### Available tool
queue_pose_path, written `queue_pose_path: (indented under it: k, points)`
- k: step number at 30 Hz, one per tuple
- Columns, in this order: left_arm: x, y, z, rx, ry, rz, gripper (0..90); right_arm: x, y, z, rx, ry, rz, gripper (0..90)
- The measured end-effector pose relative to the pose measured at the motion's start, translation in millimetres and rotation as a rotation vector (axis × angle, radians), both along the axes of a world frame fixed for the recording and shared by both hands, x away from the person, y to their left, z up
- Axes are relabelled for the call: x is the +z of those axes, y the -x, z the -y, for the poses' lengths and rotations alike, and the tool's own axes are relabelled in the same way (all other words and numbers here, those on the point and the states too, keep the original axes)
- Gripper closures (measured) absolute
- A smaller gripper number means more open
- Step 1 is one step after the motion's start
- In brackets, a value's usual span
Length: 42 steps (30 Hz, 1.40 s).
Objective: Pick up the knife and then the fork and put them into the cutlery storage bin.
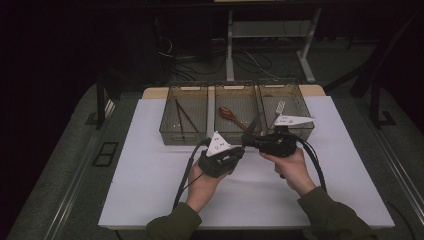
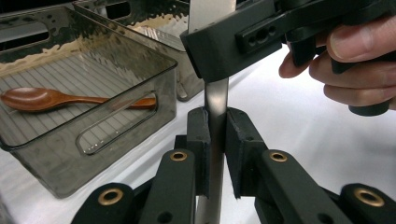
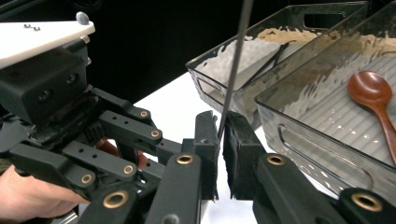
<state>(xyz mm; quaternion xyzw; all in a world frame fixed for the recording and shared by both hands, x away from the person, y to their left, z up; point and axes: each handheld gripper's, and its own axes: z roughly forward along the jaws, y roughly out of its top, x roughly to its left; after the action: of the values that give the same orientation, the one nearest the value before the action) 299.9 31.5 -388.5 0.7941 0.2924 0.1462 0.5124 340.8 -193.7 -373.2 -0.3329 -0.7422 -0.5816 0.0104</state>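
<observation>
The right gripper [image 3: 220, 140] has its black jaws closed on a thin flat metal strip [image 3: 235, 65]. The left gripper [image 3: 116, 135] sits just beside them.

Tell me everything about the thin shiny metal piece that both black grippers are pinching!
The thin flat silvery metal strip looks like the handle of a piece of cutlery; its ends can't be made out. It is smooth and shiny, and seen edge-on it is almost a line. It stands tilted above the white table, in front of the clear bins. The left gripper pinches it low down, and the right gripper clamps it too.
</observation>
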Motion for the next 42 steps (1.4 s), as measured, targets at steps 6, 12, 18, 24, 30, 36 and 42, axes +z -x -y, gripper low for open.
queue_pose_path:
  k: [6,12,18,24,30,36,42]
  points:
    - [0.4,-0.9,-2.3,0.005,0.012,0.003,79.6,2.4,-0.2,-3.7,0.002,-0.002,0.019,87.3]
    - [-0.5,-2.6,-7.3,-0.023,0.012,0.015,69.4,5.0,0.4,-4.2,0.000,0.023,0.037,87.4]
    - [-6.5,-2.6,-25.6,-0.036,0.023,-0.003,54.5,6.6,-2.1,6.3,-0.030,0.071,0.046,87.4]
    - [-12.8,0.4,-50.3,-0.084,0.014,-0.033,45.4,9.9,-5.3,23.2,-0.070,0.112,0.061,87.4]
    - [-19.8,4.4,-74.1,-0.114,0.005,-0.062,36.2,15.6,-9.0,45.0,-0.115,0.131,0.061,87.4]
    - [-27.4,11.8,-94.6,-0.113,0.010,-0.072,26.7,24.0,-13.9,65.3,-0.145,0.171,0.056,87.4]
    - [-37.4,18.2,-115.6,-0.095,0.006,-0.058,16.4,39.8,-18.2,91.5,-0.180,0.202,0.061,87.5]
